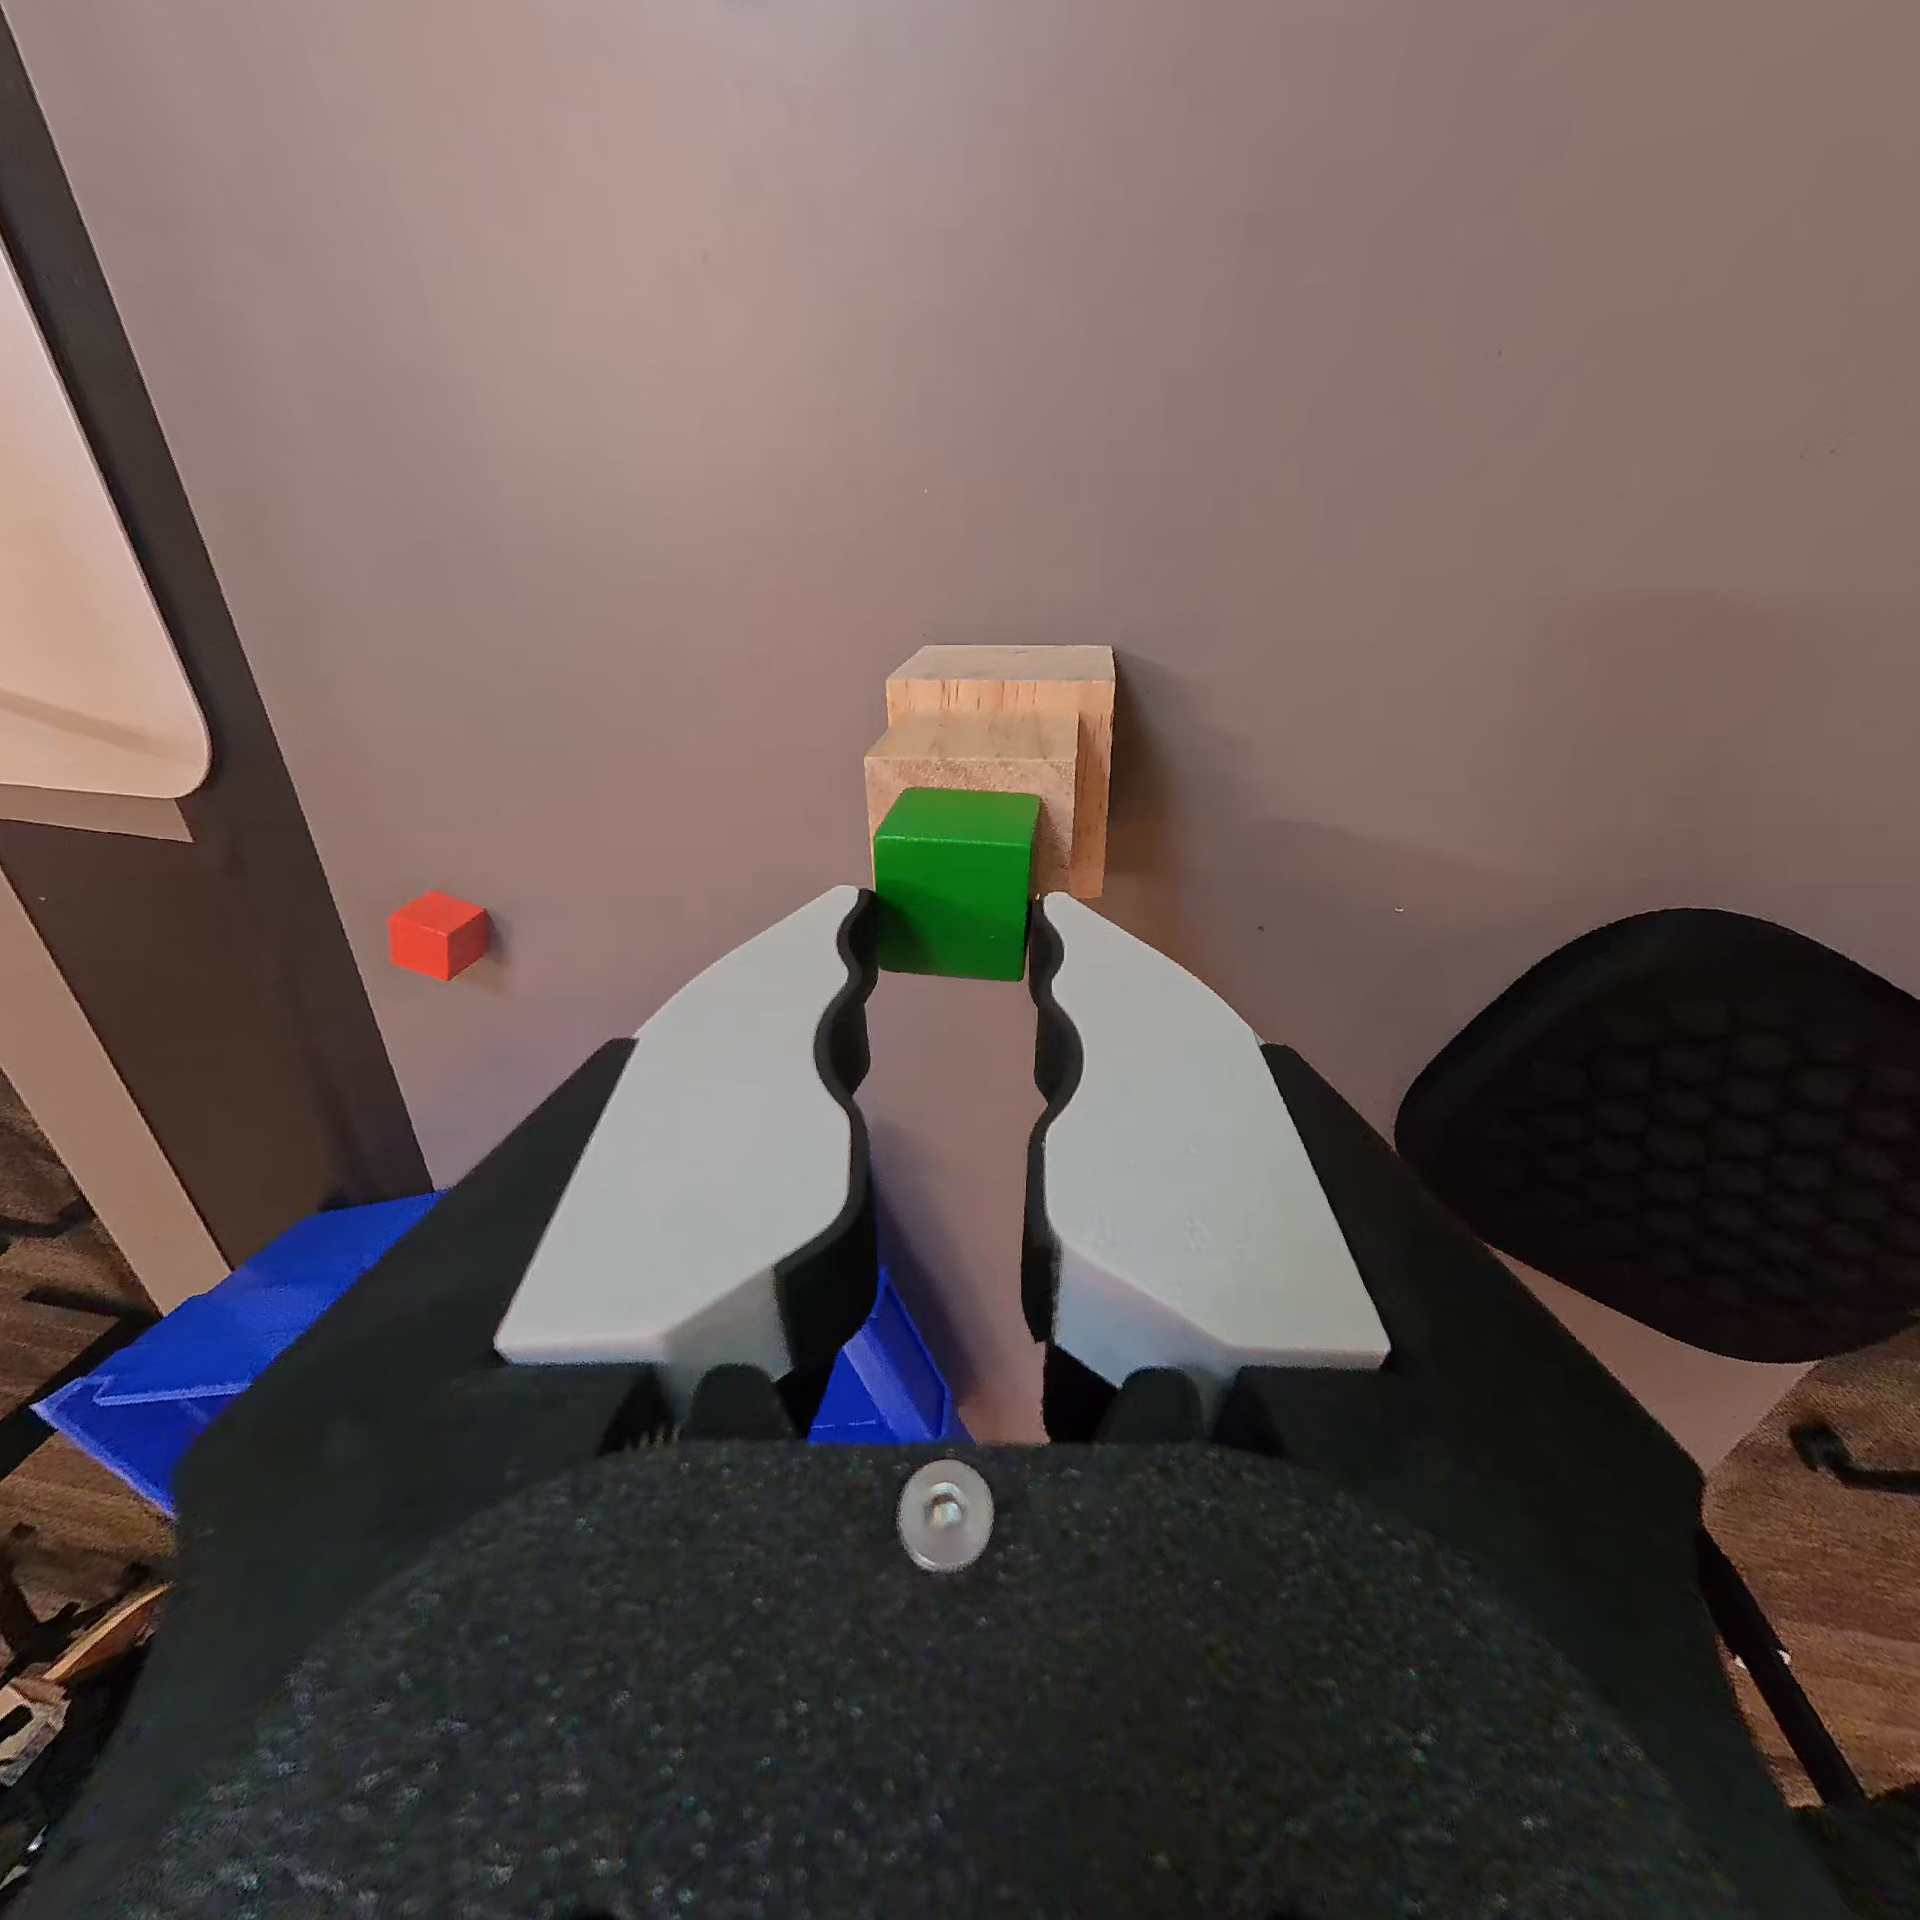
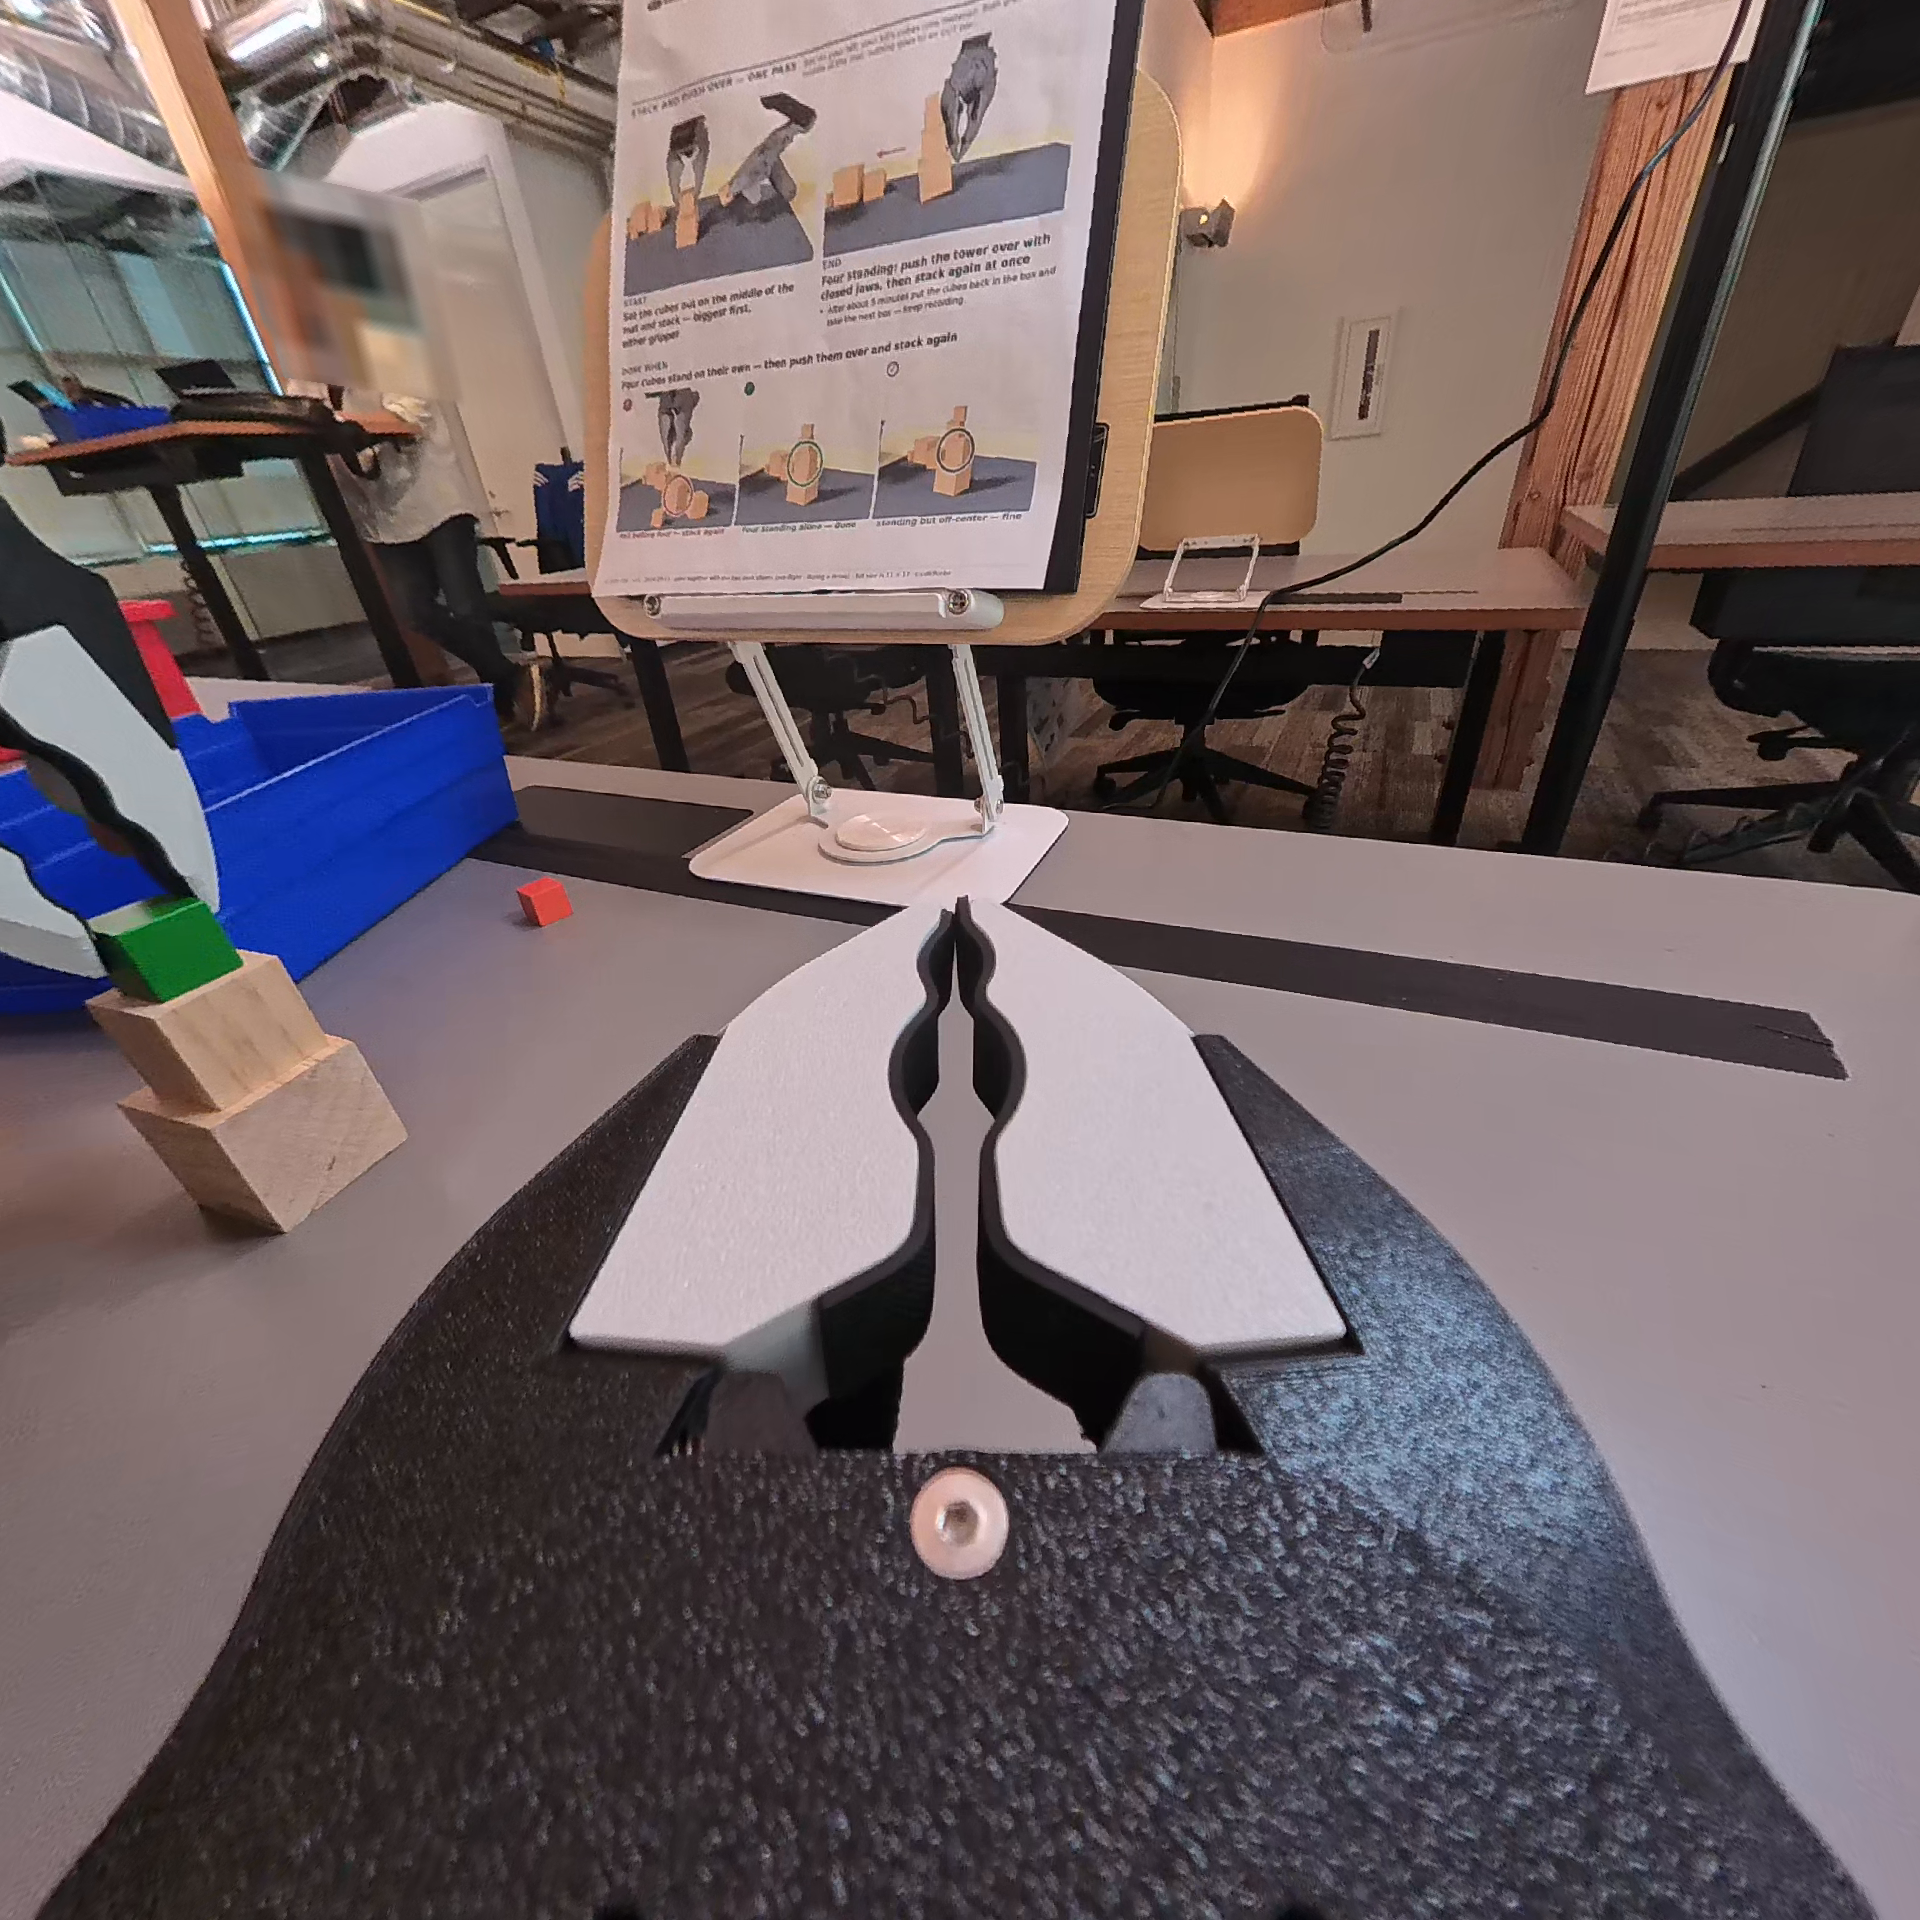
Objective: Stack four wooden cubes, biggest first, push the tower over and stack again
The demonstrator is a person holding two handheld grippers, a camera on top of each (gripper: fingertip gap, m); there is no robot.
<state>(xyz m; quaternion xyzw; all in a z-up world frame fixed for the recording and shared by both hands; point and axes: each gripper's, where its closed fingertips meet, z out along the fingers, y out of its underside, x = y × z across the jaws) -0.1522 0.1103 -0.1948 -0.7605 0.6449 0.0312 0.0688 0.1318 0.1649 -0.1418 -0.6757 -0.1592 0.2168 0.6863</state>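
Observation:
My left gripper (image 1: 951, 914) points down at a stack of cubes and is shut on the green cube (image 1: 956, 883), with both pads against its sides. The green cube sits on a small wooden cube (image 1: 971, 753), which sits on a larger wooden cube (image 1: 997, 675). In the right wrist view the same stack stands at the left: the green cube (image 2: 166, 945), the small wooden cube (image 2: 208, 1029) and the large one (image 2: 270, 1143), with the left gripper (image 2: 130, 925) over it. My right gripper (image 2: 958, 914) is shut with nothing between its pads, low over the grey table (image 2: 1455, 1195).
A small red cube (image 1: 436, 935) (image 2: 543, 900) lies alone on the table. A blue bin (image 2: 343, 790) (image 1: 239, 1330) stands at the left. A white stand (image 2: 883, 842) holding a printed sheet is straight ahead. A black strip (image 2: 1455, 997) crosses the table. A black chair (image 1: 1683, 1132) is beside it. Spacing between my two grippers at the tips: around 30 cm.

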